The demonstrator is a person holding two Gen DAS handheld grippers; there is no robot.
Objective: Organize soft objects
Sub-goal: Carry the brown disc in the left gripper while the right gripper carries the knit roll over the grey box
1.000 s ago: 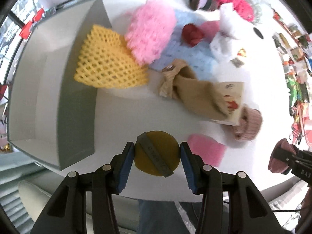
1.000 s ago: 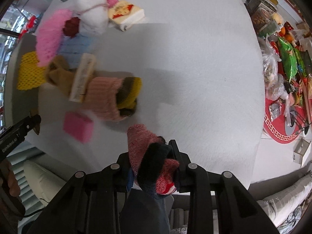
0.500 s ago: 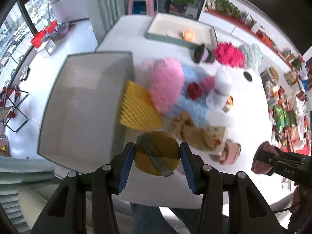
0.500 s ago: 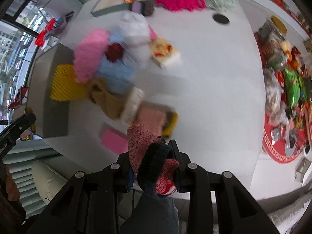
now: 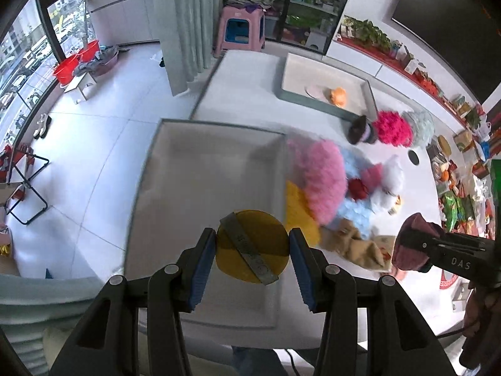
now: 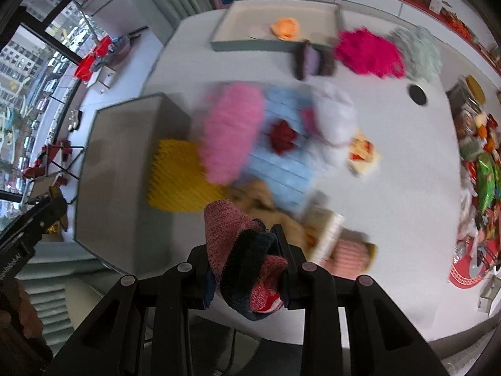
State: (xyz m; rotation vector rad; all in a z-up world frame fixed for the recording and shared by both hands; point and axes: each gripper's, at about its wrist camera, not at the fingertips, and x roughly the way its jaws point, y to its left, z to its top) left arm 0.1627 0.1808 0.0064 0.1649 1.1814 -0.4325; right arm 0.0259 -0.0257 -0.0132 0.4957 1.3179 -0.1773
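White table (image 6: pixel 407 188) below, tiled floor and windows beyond. Left gripper (image 5: pixel 252 252) clamped on a round yellow sponge (image 5: pixel 252 246) crossed by a grey band, pads pressed to both its sides, hanging over an empty grey bin (image 5: pixel 206 194) just ahead of the jaws. Right gripper (image 6: pixel 247 266) closed tight on a red-and-dark knit sock (image 6: pixel 244 263) bunched between the pads. Ahead of those jaws, a heap of soft things: yellow foam net (image 6: pixel 178 178), pink fluffy piece (image 6: pixel 231 131), pale blue cloth (image 6: pixel 278 163).
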